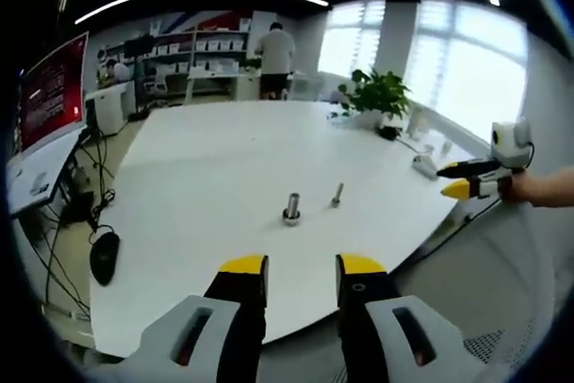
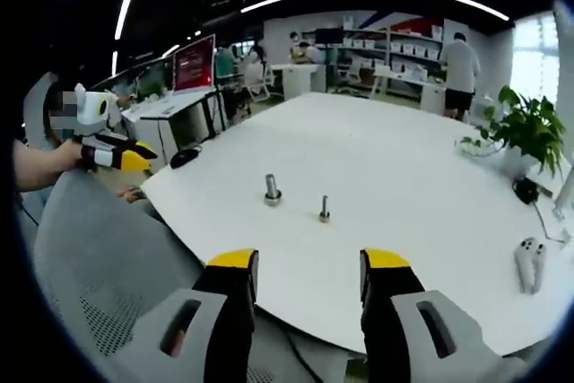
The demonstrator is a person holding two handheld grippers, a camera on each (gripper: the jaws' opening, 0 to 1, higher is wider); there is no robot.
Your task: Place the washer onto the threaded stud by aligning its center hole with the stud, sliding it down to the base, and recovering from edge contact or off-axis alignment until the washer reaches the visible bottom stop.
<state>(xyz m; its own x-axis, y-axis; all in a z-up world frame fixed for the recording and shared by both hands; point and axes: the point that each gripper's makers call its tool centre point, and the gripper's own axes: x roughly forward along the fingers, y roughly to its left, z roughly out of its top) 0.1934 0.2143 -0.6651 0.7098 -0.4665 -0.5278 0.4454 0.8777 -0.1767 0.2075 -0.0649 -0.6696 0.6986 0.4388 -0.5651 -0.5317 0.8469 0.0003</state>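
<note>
Grippers — left gripper (image 1: pixel 301 275), right gripper (image 2: pixel 308 271) — parted, away from stud (image 1: pixel 292 207).

- The left gripper (image 1: pixel 302 277) in its own view has two black jaws capped with yellow tips, each jaw rising from a light grey moulded housing.
- Each grey housing carries a dark elongated slot on its upper face.
- A small round screw or hole shows near the top of one black jaw, just under its yellow cap.
- The right gripper (image 2: pixel 308 266) in its own view is built the same: yellow tips, black jaws, grey housings with dark slots.
- Seen from the side in the other view, the right gripper (image 1: pixel 453 180) shows a black and yellow pointed front with a white body behind.
- The person's hand (image 1: pixel 523 187) is bare; no sleeve can be seen there.
</note>
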